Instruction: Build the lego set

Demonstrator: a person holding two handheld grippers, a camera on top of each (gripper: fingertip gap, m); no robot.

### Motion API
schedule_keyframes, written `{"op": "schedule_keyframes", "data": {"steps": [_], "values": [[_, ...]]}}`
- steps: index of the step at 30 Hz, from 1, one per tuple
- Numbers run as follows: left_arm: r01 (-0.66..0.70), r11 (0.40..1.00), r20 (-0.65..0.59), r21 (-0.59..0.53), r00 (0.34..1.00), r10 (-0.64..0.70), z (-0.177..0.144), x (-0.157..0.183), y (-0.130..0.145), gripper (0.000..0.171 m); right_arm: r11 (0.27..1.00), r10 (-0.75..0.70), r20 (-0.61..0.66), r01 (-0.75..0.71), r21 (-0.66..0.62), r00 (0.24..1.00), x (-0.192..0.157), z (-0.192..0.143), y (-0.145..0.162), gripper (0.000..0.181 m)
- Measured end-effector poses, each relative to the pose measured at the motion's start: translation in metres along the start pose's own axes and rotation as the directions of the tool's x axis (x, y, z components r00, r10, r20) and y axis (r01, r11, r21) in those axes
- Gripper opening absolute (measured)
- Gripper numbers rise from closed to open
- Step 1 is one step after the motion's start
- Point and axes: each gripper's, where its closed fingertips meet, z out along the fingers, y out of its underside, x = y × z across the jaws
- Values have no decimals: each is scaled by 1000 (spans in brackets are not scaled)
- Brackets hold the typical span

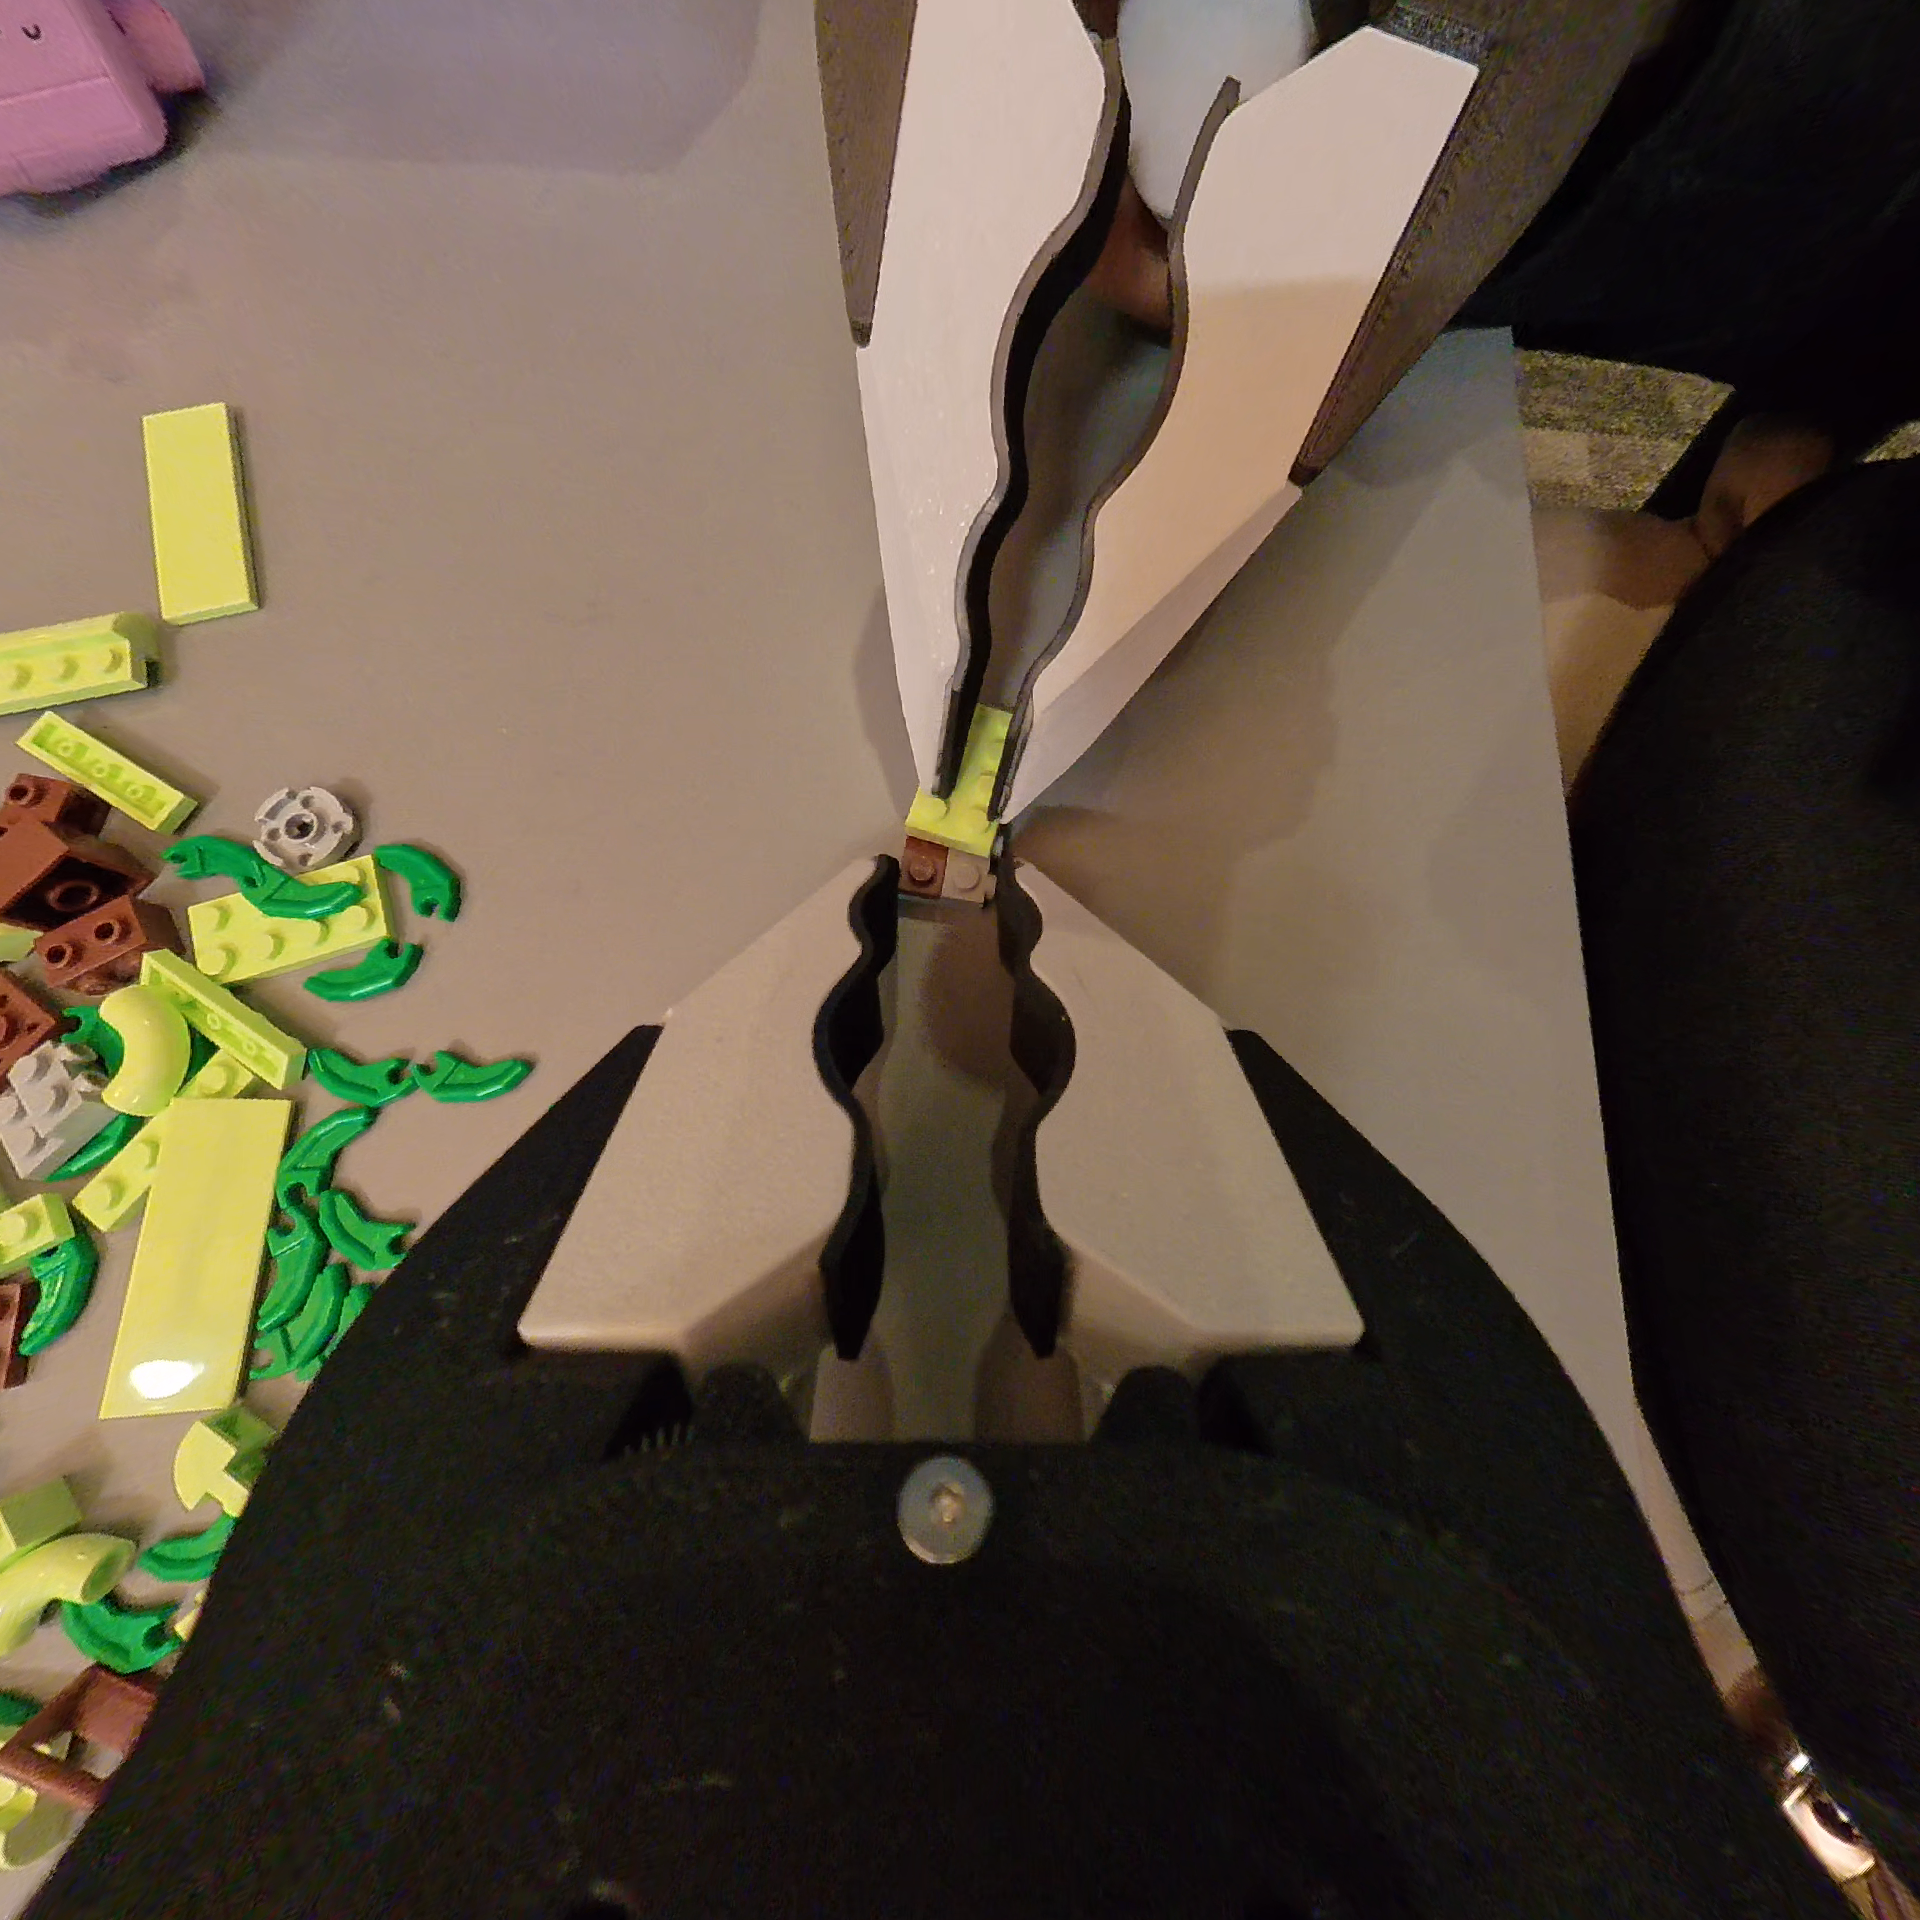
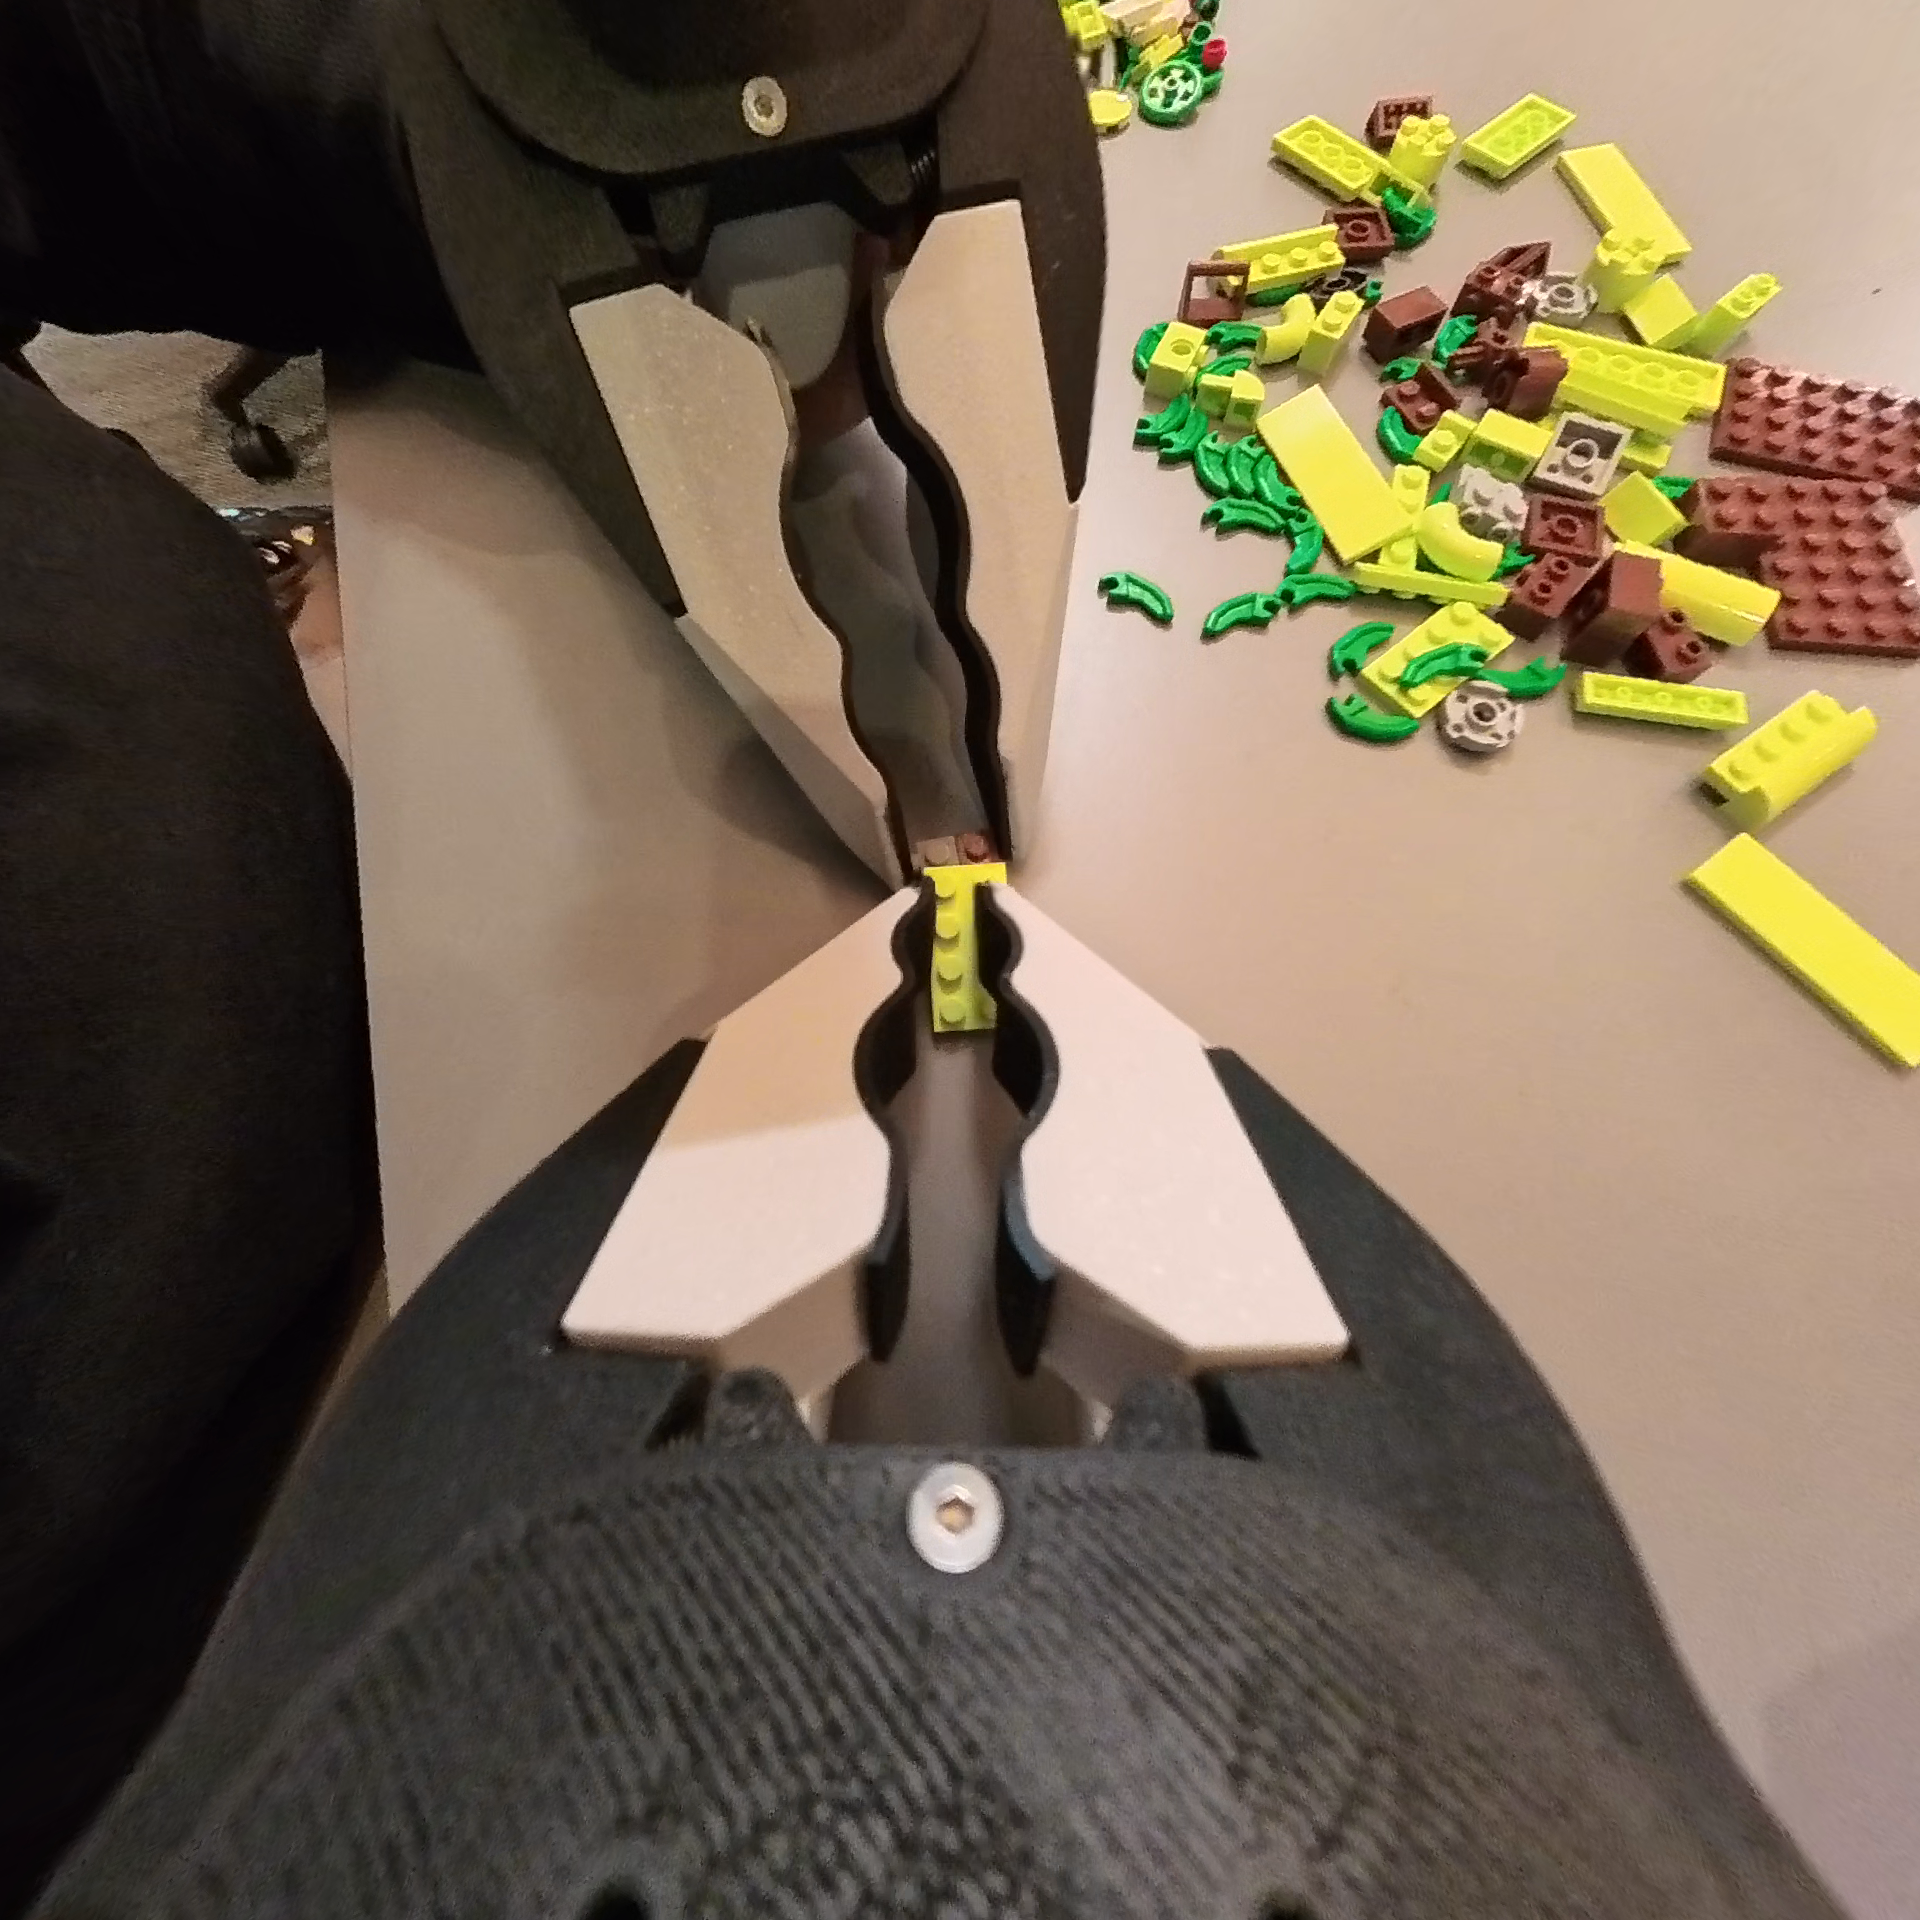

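Note:
My left gripper (image 1: pixel 948 883) is shut on a small brown and grey piece (image 1: pixel 943 875). My right gripper (image 2: pixel 961 909) is shut on a lime green studded plate (image 2: pixel 959 961). The two grippers meet tip to tip above the grey table (image 1: pixel 623 468). The lime plate (image 1: pixel 961 795) touches the top edge of the brown and grey piece (image 2: pixel 961 847). In the left wrist view the right gripper (image 1: pixel 971 795) comes in from the top. In the right wrist view the left gripper (image 2: pixel 951 831) comes in from the top.
A pile of loose lime, green, brown and grey pieces (image 1: pixel 208 1039) lies at the left, and shows at the right in the right wrist view (image 2: pixel 1507 468). Flat brown plates (image 2: pixel 1829 447) lie beyond it. A pink thing (image 1: pixel 73 94) sits far left. A person's dark clothing (image 1: pixel 1766 1039) borders the table edge. The grippers are tip to tip, or close to it. The pink thing (image 1: pixel 73 94) is about equally far from each gripper, around 25 centimeters.

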Motion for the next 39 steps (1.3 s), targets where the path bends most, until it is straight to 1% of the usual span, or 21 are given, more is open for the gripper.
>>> {"op": "schedule_keyframes", "data": {"steps": [4,8,10,13,17,22,29,34,39], "values": [[7,1000,-7,1,1000,-7,0,0,0,18,1000,-18,49,18,-18,999,-3,1,0,1],[17,1000,-9,3,1000,-17,0,-1,0,18,995,-48,89,55,-78,995,-3,2,-1,0],[15,1000,-8,3,1000,-15,0,-1,0,18,993,-35,122,49,-108,992,-3,2,-1,0],[17,1000,-10,3,1000,-17,0,-1,0,18,987,21,176,8,-161,984,-3,2,0,0],[27,1000,-20,3,999,-27,0,-1,0,17,967,73,206,-18,-255,976,-3,3,0,0],[27,1000,-23,4,999,-27,0,-1,0,17,938,39,219,40,-344,975,-4,3,1,0],[34,999,-32,6,999,-33,-1,0,-1,17,919,21,273,89,-383,962,-5,4,1,0],[51,999,-53,9,997,-51,-1,0,-1,16,885,3,321,147,-442,947,-5,5,1,0],[49,999,-56,12,997,-49,-1,1,-1,15,881,21,379,162,-444,925,-6,7,0,0]]}}
